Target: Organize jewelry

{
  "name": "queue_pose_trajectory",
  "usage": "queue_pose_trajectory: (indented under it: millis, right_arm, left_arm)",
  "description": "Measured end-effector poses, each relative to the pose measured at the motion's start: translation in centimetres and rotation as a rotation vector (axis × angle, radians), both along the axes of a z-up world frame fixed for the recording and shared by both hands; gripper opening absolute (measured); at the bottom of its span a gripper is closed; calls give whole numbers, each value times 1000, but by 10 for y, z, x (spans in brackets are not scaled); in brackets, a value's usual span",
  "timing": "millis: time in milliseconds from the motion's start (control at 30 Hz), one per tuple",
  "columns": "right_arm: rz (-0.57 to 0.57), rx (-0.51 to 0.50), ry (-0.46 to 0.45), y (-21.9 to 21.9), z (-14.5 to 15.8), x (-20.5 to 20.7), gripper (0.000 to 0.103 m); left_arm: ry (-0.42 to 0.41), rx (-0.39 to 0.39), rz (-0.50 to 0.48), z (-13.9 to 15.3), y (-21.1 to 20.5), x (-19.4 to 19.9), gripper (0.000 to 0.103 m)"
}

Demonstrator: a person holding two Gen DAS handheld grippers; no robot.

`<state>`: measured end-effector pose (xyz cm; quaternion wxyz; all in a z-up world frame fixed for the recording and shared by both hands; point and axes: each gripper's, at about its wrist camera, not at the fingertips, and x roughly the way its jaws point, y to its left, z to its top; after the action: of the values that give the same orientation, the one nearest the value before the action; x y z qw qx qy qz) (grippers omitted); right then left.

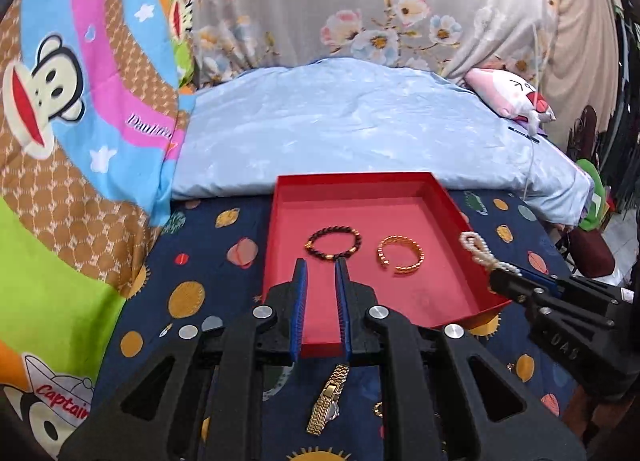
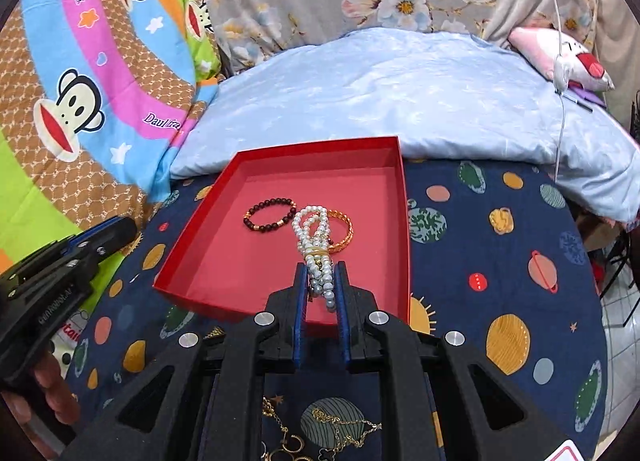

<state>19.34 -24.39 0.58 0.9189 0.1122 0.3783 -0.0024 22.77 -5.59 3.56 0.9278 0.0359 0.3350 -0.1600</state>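
A red tray (image 1: 356, 178) (image 2: 320, 146) lies on the dark planet-print bedspread (image 2: 480, 221). In it rest a dark bead bracelet (image 1: 310, 243) (image 2: 248, 217) and a gold bangle (image 1: 405, 270) (image 2: 349, 233). My right gripper (image 2: 322, 267) (image 1: 496, 275) is shut on a bundle of white pearl strands (image 2: 316, 237) (image 1: 476, 249), held above the tray's near right part. My left gripper (image 1: 320, 266) (image 2: 124, 227) hovers over the tray's near edge, its jaws slightly apart with nothing between them. A gold watch (image 1: 328, 397) lies on the bedspread under it.
Gold chains and rings (image 2: 344, 421) lie on the bedspread below my right gripper. A light blue quilt (image 1: 360, 121) is heaped behind the tray, with a cartoon blanket (image 1: 80, 121) to the left. The bed's edge and tiled floor (image 2: 620, 341) are at the right.
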Motion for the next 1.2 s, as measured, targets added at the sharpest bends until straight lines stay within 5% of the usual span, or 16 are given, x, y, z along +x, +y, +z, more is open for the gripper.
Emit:
queue_pose_trajectory:
  millis: [100,200,300,433,533,600,667,900,1200]
  right_arm:
    - [-2,19,13,-4,-8,-5,12]
    - [-1,53,31,-7,-17,-12,12]
    - [-2,51,42,-5,-23,-17,12]
    - [-2,59,46,-3,-25,-22,12]
    - [-2,64,39,-4,-23,-25,12]
    - [-1,66,36,-3,-22,-25,12]
    - [2,69,34,-2,-23,-26,12]
    - [10,64,31,2,-21,-27,12]
    - [20,21,11,4,-8,-11,12]
  left_arm:
    - [30,-8,-17,-14,13,-2,18]
    - [85,29,-30,-42,17,-8,45]
    - [165,64,-44,-73,13,-10,46]
    - [269,16,-62,-104,10,-9,45]
    - [243,54,-63,-112,4,-17,38]
    - [230,64,-67,-112,3,-23,18]
    - [243,36,-77,-111,5,-25,11]
    - [227,-27,-86,-93,13,-34,11]
    - [87,-85,-109,-16,11,-32,11]
